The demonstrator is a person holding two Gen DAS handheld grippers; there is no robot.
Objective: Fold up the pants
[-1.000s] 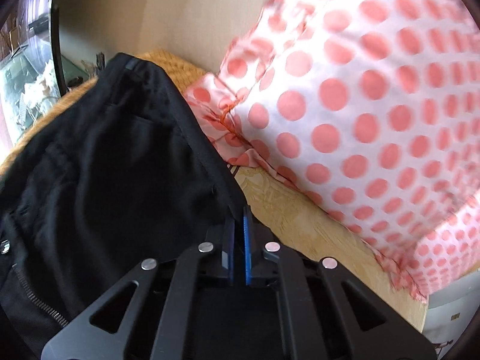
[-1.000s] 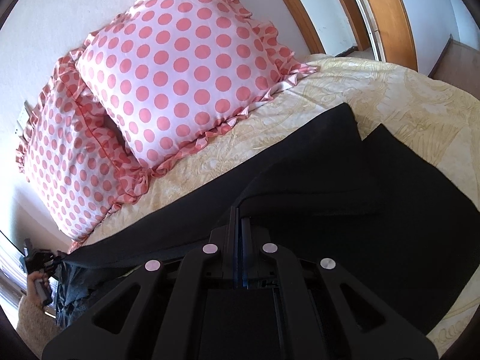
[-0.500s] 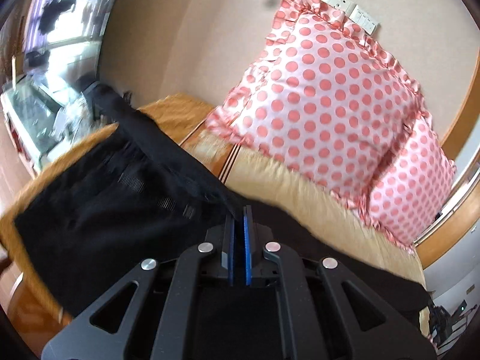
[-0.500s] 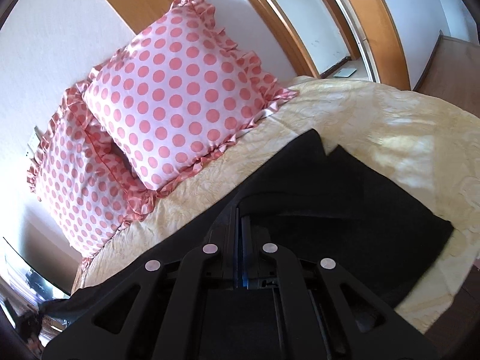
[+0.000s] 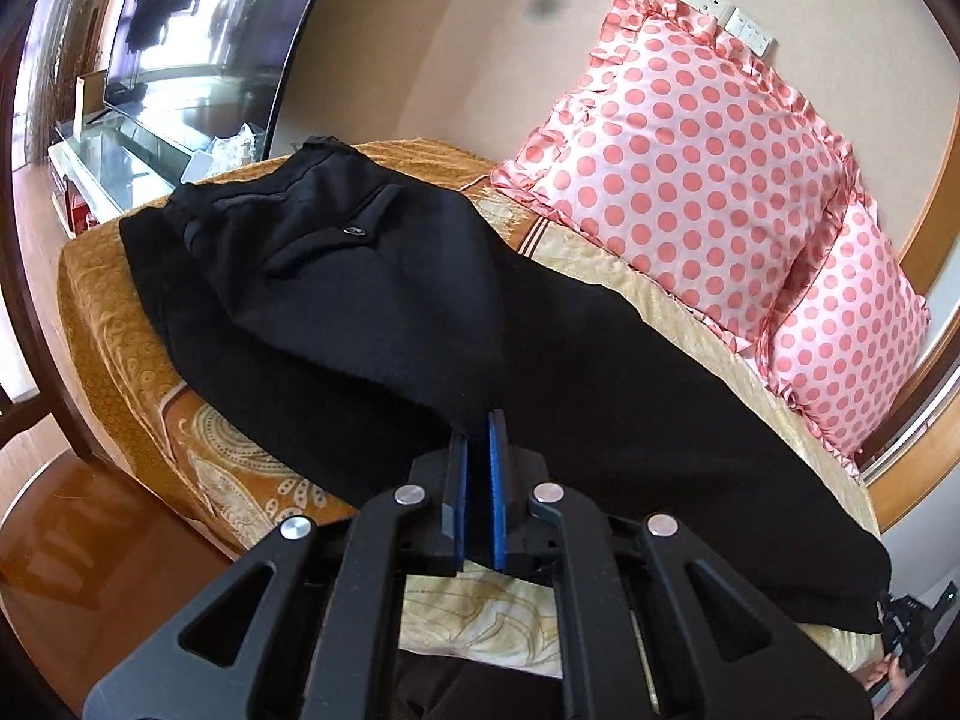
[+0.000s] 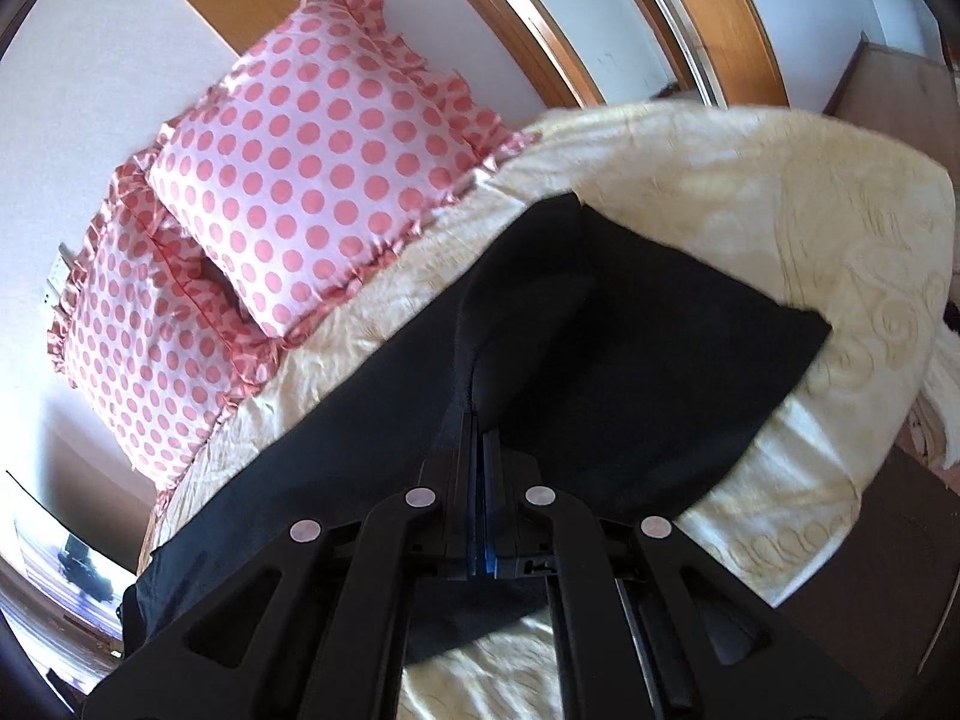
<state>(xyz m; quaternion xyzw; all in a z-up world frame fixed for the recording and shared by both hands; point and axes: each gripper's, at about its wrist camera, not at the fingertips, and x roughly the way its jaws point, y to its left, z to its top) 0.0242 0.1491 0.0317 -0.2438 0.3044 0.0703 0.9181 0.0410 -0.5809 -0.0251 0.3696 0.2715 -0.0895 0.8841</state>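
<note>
Black pants [image 5: 372,276] lie stretched across a bed with a yellow patterned cover [image 5: 120,312]. The waist end with a back pocket is at the left in the left wrist view; the legs run to the lower right. My left gripper [image 5: 479,420] is shut on a fold of the pants' near edge. In the right wrist view the leg end of the pants [image 6: 630,348] lies on the cream bed cover [image 6: 810,228], one leg layer over the other. My right gripper [image 6: 480,426] is shut on the pants' edge there.
Two pink polka-dot pillows [image 5: 690,168] [image 6: 312,144] lean against the wall at the head of the bed. A dark curved frame [image 5: 288,60] and a glass cabinet [image 5: 114,150] stand beyond the bed's far end. Wooden floor [image 5: 78,540] lies beside the bed.
Both grippers pulled back toward the bed's near side with the pants held. The cloth swung over and now lies flatter and longer on the bed, with more of the pants in view.
</note>
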